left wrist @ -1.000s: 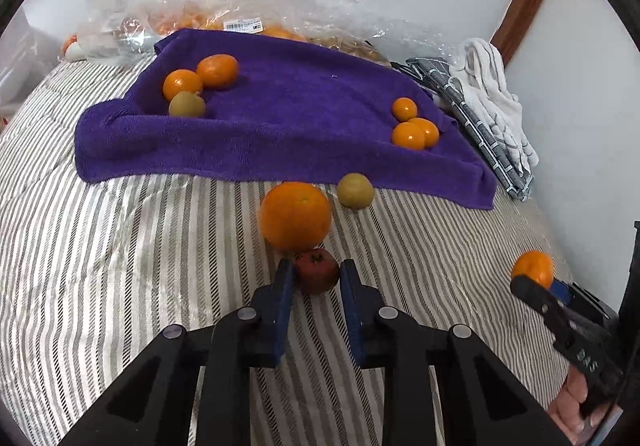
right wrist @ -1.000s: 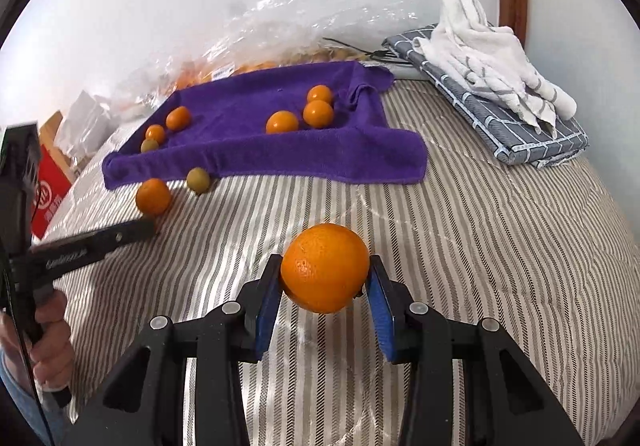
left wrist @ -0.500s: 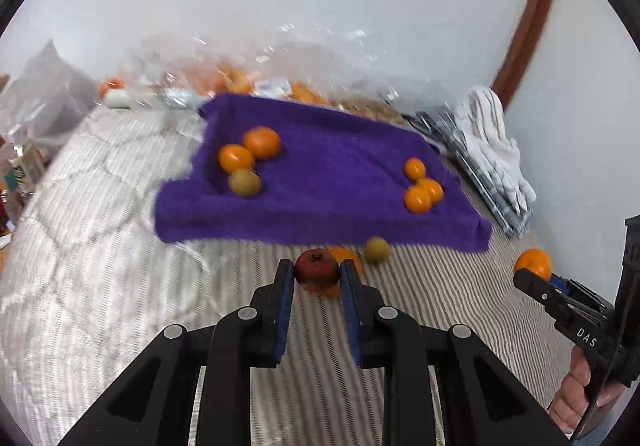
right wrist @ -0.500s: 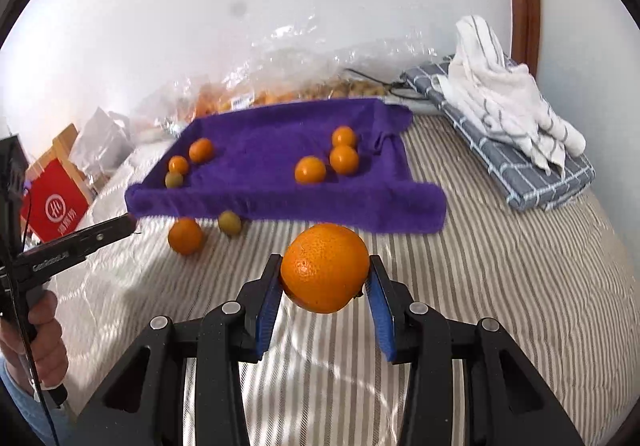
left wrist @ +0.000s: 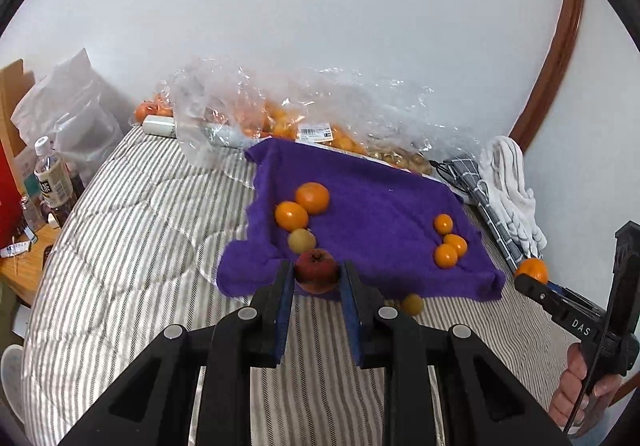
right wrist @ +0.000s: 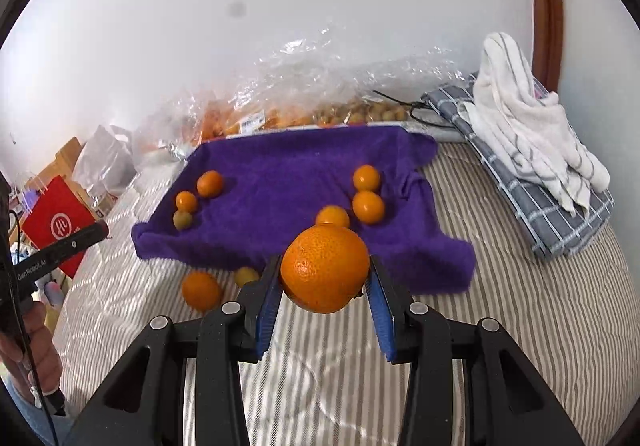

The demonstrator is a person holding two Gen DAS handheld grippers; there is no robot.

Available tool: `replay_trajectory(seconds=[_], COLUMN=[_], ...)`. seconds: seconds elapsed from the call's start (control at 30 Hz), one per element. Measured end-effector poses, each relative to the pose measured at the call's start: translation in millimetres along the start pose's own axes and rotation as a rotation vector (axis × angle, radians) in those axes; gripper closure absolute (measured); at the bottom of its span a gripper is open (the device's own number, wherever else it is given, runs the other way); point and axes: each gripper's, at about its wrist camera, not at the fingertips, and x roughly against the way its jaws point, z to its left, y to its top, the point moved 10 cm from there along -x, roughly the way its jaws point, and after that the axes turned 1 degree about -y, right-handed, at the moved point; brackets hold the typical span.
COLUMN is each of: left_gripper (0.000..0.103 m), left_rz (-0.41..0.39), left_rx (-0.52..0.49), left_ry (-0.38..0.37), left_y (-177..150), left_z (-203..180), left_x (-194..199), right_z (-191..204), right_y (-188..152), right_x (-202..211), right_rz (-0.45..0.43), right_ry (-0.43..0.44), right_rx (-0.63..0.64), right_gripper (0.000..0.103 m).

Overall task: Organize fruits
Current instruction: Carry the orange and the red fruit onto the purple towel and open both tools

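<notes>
- Our left gripper [left wrist: 316,278] is squeezed tight on a small red fruit [left wrist: 316,271]. The blue pads press on both of its sides.
- Our right gripper [right wrist: 324,282] is closed on a big orange [right wrist: 325,268]. It holds it up in the air, off the bed.
- A second ago both fruits were low, just over the striped bed cover [left wrist: 132,246]. Now we have lifted them up, and the purple towel [left wrist: 376,214] sits right behind each one.
- The red fruit used to be beside an orange on the stripes. Now it hangs over the near edge of the towel, close to a little yellow-green fruit [left wrist: 301,240] lying there.
- On the towel there are two groups. One side has two oranges [left wrist: 302,206] with the yellow-green one. The other side has three small oranges [left wrist: 448,242].
- Two fruits are still down on the stripes in front of the towel: an orange [right wrist: 201,289] and a small yellow-green one [right wrist: 246,276].
- We think this means both fruits are on their way to the towel. Next we must pick the right group for each and set them down softly so they do not roll.
</notes>
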Motion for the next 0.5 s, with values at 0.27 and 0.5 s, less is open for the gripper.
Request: replay_trajectory(seconds=[0.27,0.5], left_gripper=[0.08,0.08], left_rz=[-0.007,-0.018], left_rx=[0.018,0.02], left_ry=[0.0,-0.031], left_y=[28.2,51.3], left_z=[2.8,-12.8], left_x=[-29.8,-53.6], right_z=[-0.6,-20.1], right_y=[16.0,36.2], right_x=[-33.9,-59.8], right_rz=[0.006,0.01], right_ry=[-0.01,0.006], right_rx=[0.007,-0.042], right_gripper=[0.062,0.062])
